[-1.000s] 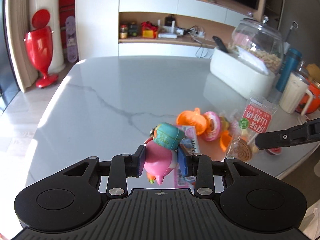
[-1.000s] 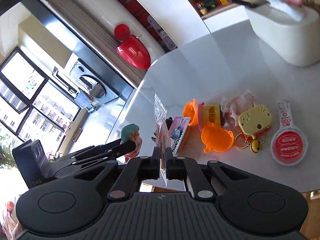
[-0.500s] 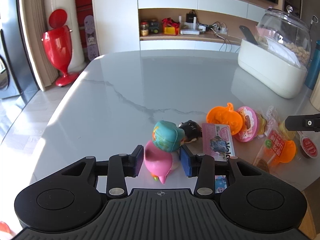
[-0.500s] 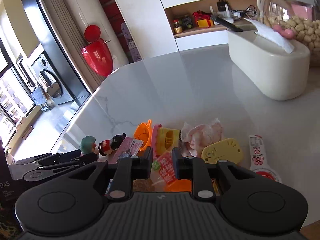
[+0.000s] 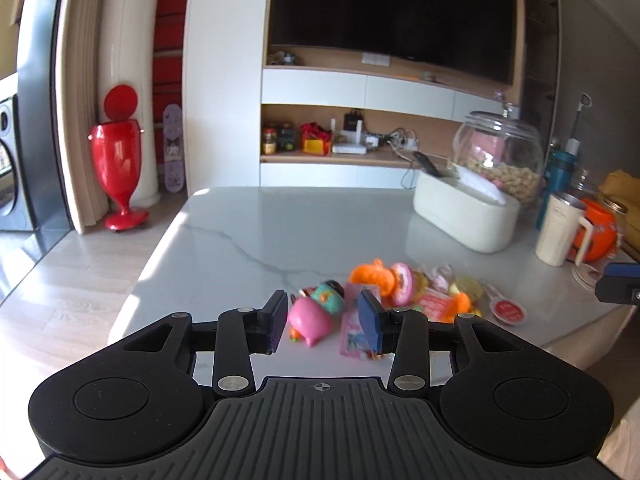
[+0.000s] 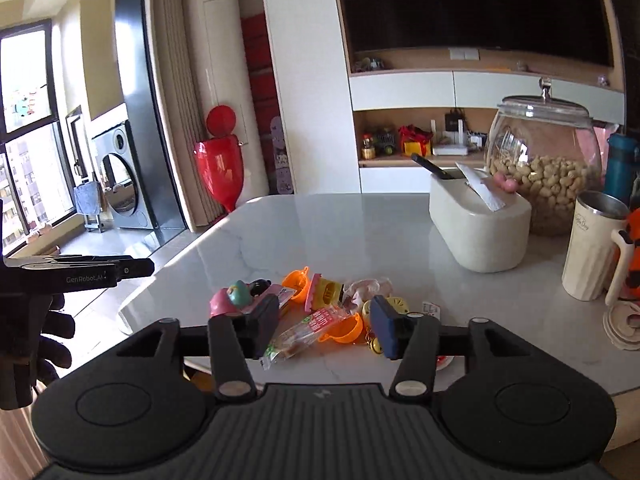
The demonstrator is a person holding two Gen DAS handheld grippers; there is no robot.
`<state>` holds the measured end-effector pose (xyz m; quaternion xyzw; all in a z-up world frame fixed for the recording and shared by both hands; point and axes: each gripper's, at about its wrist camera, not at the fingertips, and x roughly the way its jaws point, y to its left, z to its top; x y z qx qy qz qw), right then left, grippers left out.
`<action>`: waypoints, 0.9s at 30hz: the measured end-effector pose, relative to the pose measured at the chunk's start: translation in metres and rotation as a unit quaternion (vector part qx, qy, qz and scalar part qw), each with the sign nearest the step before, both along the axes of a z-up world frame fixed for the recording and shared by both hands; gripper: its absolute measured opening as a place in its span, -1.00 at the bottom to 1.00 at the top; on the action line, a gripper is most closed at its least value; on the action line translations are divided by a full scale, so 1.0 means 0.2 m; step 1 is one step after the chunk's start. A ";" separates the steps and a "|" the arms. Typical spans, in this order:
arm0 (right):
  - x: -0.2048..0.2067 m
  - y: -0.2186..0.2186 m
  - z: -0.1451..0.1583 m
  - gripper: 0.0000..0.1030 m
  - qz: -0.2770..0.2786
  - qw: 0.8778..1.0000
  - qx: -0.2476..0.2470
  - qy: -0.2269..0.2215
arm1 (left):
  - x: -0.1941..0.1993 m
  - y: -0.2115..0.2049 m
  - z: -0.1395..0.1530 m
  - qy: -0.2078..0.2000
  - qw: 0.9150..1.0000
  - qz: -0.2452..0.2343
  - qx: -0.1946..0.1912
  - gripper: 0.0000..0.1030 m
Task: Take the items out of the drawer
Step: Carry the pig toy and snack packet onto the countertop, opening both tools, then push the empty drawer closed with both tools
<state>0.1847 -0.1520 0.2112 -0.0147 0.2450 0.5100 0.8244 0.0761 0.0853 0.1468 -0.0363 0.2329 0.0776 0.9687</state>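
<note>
Here both grippers hang over the near edge of the marble table point(image 5: 280, 232) with nothing held. The left gripper point(image 5: 323, 322) stands parted, the pink toy figure point(image 5: 310, 320) lying on the table beyond its pads. The right gripper point(image 6: 325, 326) has just been opening; the snack packet point(image 6: 304, 332) lies free among the toys.

White marble counter point(image 5: 280, 232); small toy pile point(image 6: 316, 304) near front edge; cream box point(image 6: 478, 228), peanut jar point(image 6: 544, 168), cream mug point(image 6: 592, 244) on right side
</note>
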 end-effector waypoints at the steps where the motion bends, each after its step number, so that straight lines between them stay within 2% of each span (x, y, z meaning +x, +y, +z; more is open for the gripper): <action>1: -0.06 -0.08 0.00 0.34 0.011 1.000 0.004 -0.003 | -0.08 -0.05 -0.02 0.007 1.000 -0.013 0.001 -0.16; 4: -0.20 -0.27 -0.06 0.38 0.027 0.999 0.017 0.013 | -0.27 -0.21 -0.15 0.067 0.995 -0.070 -0.017 -0.16; 6: -0.27 -0.38 -0.14 0.40 0.016 0.998 0.037 0.051 | -0.34 -0.32 -0.27 0.128 0.986 -0.107 -0.032 -0.15; 8: -0.29 -0.40 -0.24 0.47 0.045 0.992 -0.011 0.118 | -0.35 -0.41 -0.42 0.199 0.970 -0.134 -0.039 -0.15; 10: -0.30 -0.34 -0.38 0.46 0.085 0.970 -0.092 0.207 | -0.35 -0.46 -0.55 0.245 0.958 -0.141 -0.043 -0.15; 12: -0.34 -0.30 -0.52 0.46 0.078 0.955 -0.152 0.245 | -0.32 -0.47 -0.63 0.272 0.953 -0.129 -0.041 -0.16; 13: -0.36 -0.27 -0.57 0.45 0.073 0.951 -0.180 0.241 | -0.30 -0.46 -0.67 0.280 0.951 -0.123 -0.043 -0.16; 14: -0.39 -0.23 -0.62 0.44 0.066 0.948 -0.211 0.229 | -0.28 -0.46 -0.69 0.283 0.951 -0.117 -0.047 -0.16; 16: -0.42 -0.18 -0.70 0.44 0.052 0.945 -0.239 0.218 | -0.25 -0.45 -0.73 0.281 0.953 -0.102 -0.056 -0.16; 19: -0.41 -0.12 -0.75 0.44 0.037 0.944 -0.250 0.211 | -0.25 -0.42 -0.73 0.233 0.968 -0.077 -0.055 -0.16; 20: -0.41 -0.09 -0.77 0.44 0.032 0.946 -0.254 0.201 | -0.25 -0.41 -0.73 0.222 0.971 -0.071 -0.061 -0.20; 21: -0.42 -0.07 -0.78 0.44 0.021 0.947 -0.260 0.185 | -0.23 -0.39 -0.73 0.215 0.972 -0.063 -0.076 -0.16; 24: -0.43 -0.05 -0.81 0.43 0.004 0.952 -0.259 0.166 | -0.21 -0.36 -0.74 0.188 0.977 -0.045 -0.091 -0.17; 27: -0.40 -0.06 -0.81 0.37 -0.012 0.957 -0.237 0.168 | -0.14 -0.34 -0.74 0.180 0.978 -0.029 -0.099 -0.20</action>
